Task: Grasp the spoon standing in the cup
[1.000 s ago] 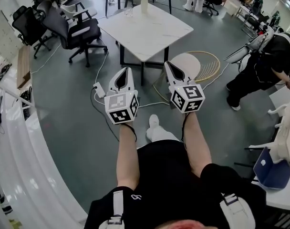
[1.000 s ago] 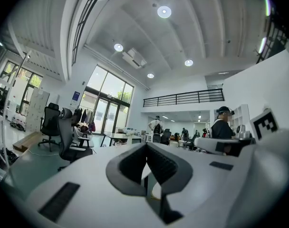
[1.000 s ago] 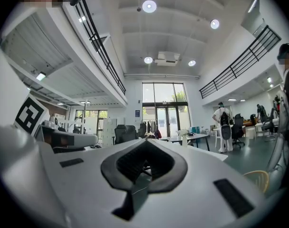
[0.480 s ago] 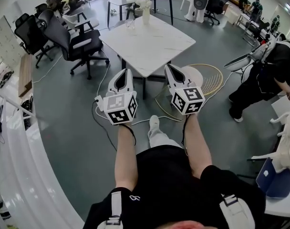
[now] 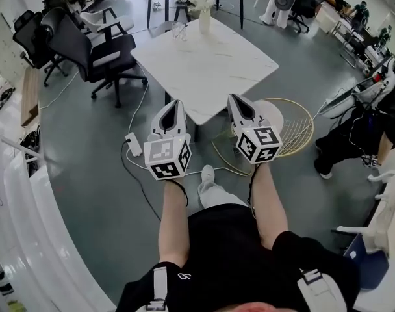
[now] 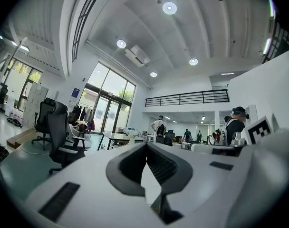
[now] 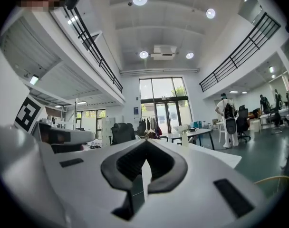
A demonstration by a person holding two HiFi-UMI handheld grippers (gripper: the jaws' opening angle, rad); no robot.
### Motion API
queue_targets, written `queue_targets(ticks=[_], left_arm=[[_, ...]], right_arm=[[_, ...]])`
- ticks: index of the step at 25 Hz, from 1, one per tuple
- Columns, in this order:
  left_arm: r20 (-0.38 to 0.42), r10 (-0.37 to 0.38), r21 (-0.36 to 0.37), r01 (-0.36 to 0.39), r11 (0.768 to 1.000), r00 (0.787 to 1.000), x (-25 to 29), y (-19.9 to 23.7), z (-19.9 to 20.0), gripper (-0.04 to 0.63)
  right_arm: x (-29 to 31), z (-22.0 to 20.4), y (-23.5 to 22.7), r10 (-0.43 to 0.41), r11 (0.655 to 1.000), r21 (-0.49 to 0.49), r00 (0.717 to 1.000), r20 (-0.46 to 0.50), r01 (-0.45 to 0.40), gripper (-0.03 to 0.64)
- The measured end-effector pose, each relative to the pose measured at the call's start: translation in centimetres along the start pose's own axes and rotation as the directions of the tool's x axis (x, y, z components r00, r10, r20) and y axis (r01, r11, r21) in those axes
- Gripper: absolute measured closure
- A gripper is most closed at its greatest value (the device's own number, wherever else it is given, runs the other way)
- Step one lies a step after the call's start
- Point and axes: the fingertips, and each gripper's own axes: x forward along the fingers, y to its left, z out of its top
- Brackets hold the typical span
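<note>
Both grippers are empty. The left gripper (image 5: 174, 104) has its jaws together with nothing between them, and its own view shows the same (image 6: 146, 148). The right gripper (image 5: 236, 99) is also fully closed and empty (image 7: 145, 144). Both are held level, side by side, just short of the near corner of the table (image 5: 210, 70).

The cup (image 5: 178, 31) sits on the far-left edge of the table, close to the far corner and just beside the vase (image 5: 204, 19). That's well away from both grippers. The spoon is too small to make out from here, so I can't tell which way it leans.

My read is that the step in hand is the approach, with no grasp started.

How to do it well:
- Go around the left side of the table rather than reaching across it, since the cup is on that edge.
- Watch the cable (image 5: 134, 143) on the floor and the chair (image 5: 100, 51) on that side.
- Pick one gripper and open it before it gets near the cup.
- Come in above the rim and take the spoon by the handle, not at rim height.
- Keep clear of the vase. It's tall and close by, so it's likely to tip if clipped.
- Close gently, because a light cup can slide or tip if the spoon gets levered.
</note>
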Motion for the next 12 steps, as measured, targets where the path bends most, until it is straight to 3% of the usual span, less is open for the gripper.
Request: queue_targets(ticks=[6, 12], left_arm=[[-0.065, 0.081, -0.029, -0.083, 0.996, 0.995, 7.1, 4.3, -3.2, 0.58], [-0.11, 0.114, -0.042, -0.119, 0.992, 0.987, 15.3, 6.8, -6.1, 0.58]], right_arm=[[7.9, -3.7, -3.7, 0.044, 0.998, 0.037, 0.996, -0.073, -0.041, 0.611], [14.9, -7.2, -9.0, 0.052, 0.997, 0.058, 0.991, -0.125, -0.045, 0.611]])
